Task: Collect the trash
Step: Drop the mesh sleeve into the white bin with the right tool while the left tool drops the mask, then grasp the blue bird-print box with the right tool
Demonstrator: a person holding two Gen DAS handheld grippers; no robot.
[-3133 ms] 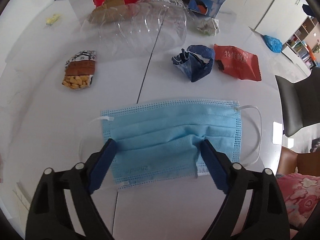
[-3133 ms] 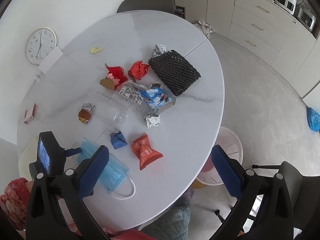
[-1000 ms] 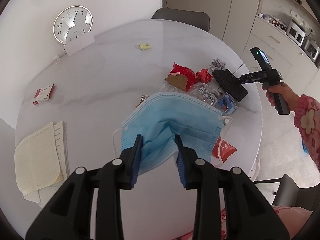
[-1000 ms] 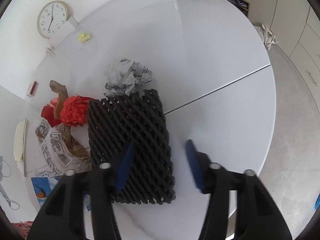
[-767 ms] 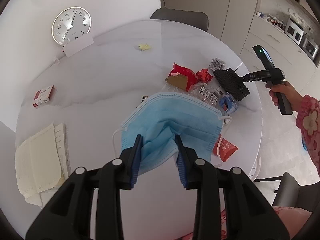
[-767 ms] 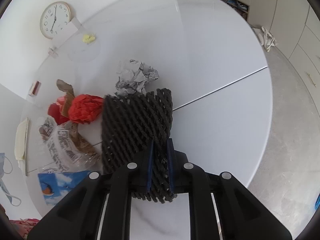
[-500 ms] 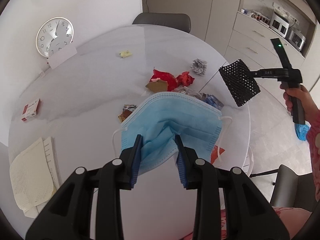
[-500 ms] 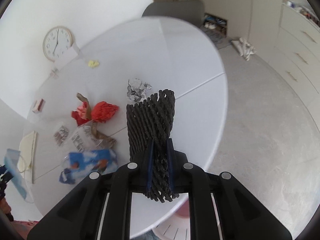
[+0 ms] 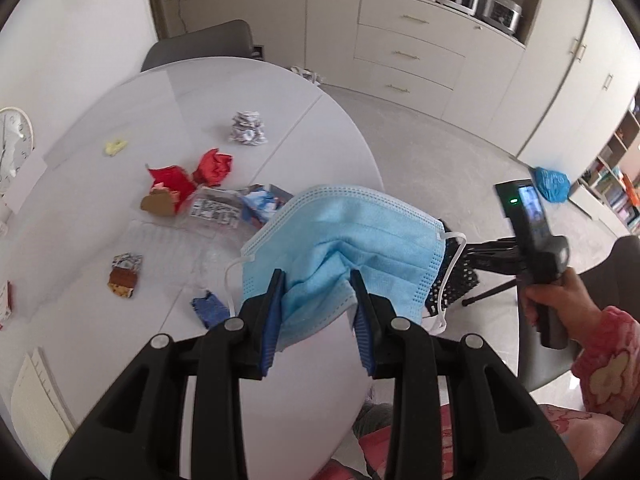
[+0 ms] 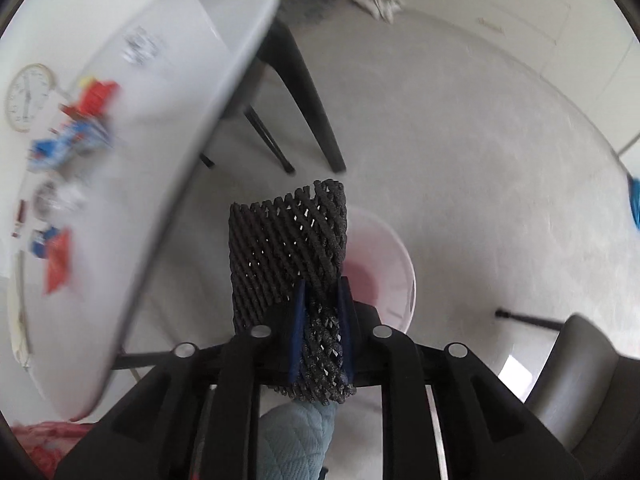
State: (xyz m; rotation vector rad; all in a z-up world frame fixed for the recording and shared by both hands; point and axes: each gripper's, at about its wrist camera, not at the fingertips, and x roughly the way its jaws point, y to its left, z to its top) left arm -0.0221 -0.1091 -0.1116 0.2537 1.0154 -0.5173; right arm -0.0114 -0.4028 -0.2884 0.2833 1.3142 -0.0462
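pink-white bin (image 10: 396, 248) on the floor just beside the table (image 9: 132, 128) edge, seen below the black foam net (image 10: 288, 248); only a pink bottom visible inside, contents cannot be told. right hand-held gripper (image 10: 322, 320) nearly closed, pads pinching the lower part of the net, holding it in the air over the bin. left hand-held gripper (image 9: 318, 288) narrowed on a bunched fold of the blue face mask (image 9: 352, 240), lifted above the near right edge of the table, ear loops hanging free.

on the table: clear plastic box (image 9: 192, 232) lying near the middle, with a white printed label (image 9: 214, 210), text too small to read. beside its far side, red wrappers (image 9: 188, 174) and a brown card piece. crumpled grey paper ball (image 9: 248, 128) toward the far edge, small yellow scrap (image 9: 116, 146) at far left. snack packet (image 9: 125, 275) and blue crumpled wrapper (image 9: 210, 308) nearer the front edge. wall clock (image 9: 14, 148) leaning at the left edge. writing on the wrappers not readable.
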